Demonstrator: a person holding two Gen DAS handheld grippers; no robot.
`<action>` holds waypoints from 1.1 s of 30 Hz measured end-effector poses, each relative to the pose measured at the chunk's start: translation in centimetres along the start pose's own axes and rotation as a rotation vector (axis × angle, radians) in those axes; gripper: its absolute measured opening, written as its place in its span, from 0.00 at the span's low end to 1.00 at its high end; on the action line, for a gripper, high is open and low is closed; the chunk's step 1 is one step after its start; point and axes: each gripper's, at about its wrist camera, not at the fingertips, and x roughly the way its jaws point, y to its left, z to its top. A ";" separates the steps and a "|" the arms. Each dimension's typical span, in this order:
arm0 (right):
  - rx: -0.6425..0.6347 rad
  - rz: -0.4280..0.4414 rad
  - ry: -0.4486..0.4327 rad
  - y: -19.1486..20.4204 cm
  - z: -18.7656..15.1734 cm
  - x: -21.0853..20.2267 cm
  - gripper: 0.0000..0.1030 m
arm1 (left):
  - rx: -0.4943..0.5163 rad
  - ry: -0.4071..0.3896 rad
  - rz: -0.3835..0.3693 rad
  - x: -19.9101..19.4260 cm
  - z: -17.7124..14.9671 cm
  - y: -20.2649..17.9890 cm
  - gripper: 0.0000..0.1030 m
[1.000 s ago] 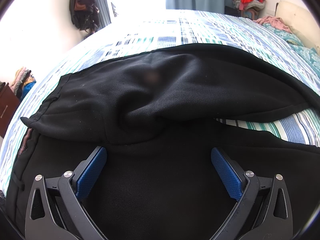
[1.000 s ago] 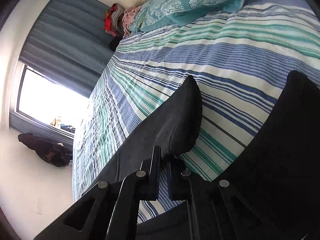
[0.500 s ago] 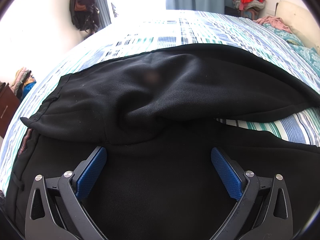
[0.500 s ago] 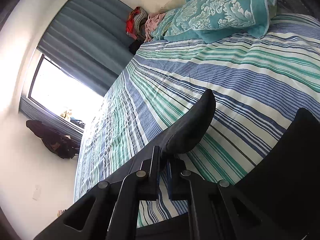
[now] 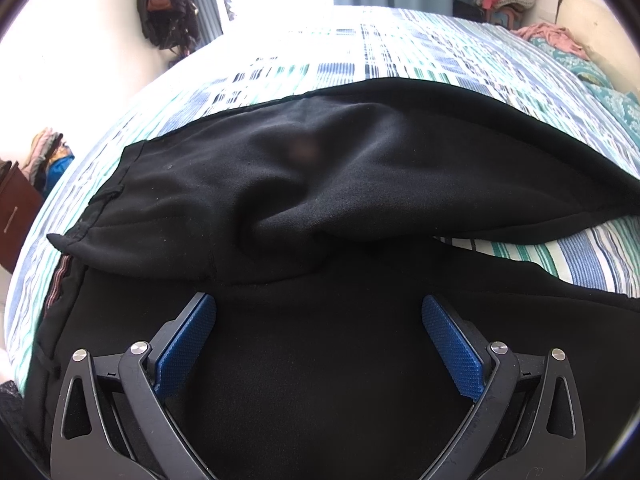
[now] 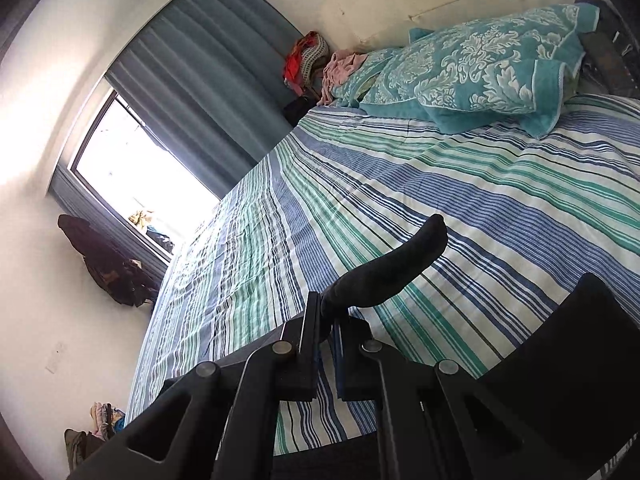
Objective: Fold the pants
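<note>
Bedroom with grey-blue pleated curtains [image 6: 208,80] beside a bright window; bed under a blue, green and white striped sheet [image 6: 460,184], teal patterned pillows [image 6: 480,64] at its head. Black soft-fabric pants [image 5: 320,168] lay spread on the sheet, one leg doubled over. Left gripper [image 5: 318,320] spread wide above them; right gripper [image 6: 328,316] clamped on a lifted leg end; waistband cut off

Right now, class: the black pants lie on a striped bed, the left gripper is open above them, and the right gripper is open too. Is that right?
One detail is wrong. The right gripper is not open: the right wrist view shows it shut on a fold of the pants. The rest holds: the pants lie on the striped bed, and the left gripper is open above them.
</note>
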 end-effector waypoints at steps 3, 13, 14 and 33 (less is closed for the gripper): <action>-0.022 0.008 -0.012 0.3 0.1 -0.6 0.06 | 0.005 0.078 -0.013 -1.2 0.0 -0.1 0.99; -0.069 0.032 -0.017 1.1 0.1 -1.6 0.06 | 0.029 0.040 -0.176 -6.4 2.6 -1.8 0.99; -0.076 0.034 -0.021 1.3 0.2 -1.7 0.06 | 0.006 0.043 -0.185 -6.2 3.3 -1.7 0.99; -0.164 0.049 -0.030 2.3 -0.1 -3.6 0.06 | -0.253 0.188 -0.245 1.4 13.8 -2.7 0.99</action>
